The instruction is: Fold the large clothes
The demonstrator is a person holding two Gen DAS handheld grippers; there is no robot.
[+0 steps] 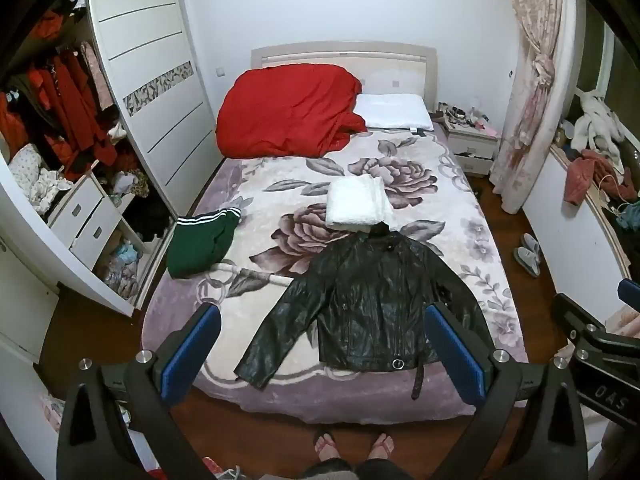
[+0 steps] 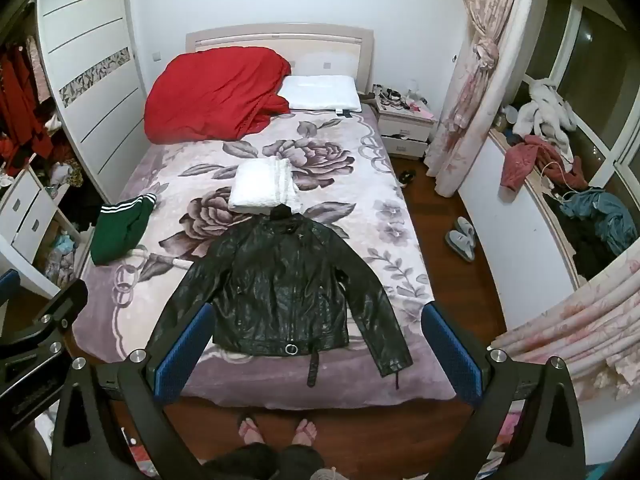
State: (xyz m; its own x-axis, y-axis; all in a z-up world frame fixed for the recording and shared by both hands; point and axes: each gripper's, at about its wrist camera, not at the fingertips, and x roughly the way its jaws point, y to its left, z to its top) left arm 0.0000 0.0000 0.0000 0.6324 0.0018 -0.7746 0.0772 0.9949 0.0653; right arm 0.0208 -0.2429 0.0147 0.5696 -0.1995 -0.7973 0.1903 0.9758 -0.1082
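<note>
Floral bed point(image 1: 472, 240) beside open wardrobe point(image 1: 52, 128)

Both views are evenly lit by soft, cool indoor light, likely from overhead. Shadows stay faint. The black leather jacket point(image 1: 372, 300) shows scattered glossy highlights. Fisheye distortion bows the wardrobe point(image 1: 152, 92) and curtain point(image 2: 476, 80) near the edges, and dark vignetting fills the corners. The centre is sharp; window panes at upper right look dark.

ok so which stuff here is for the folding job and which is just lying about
For the job: black leather jacket, folded white garment, green striped garment, left gripper, right gripper.

Lying about: red duvet, pillow, slippers.
</note>
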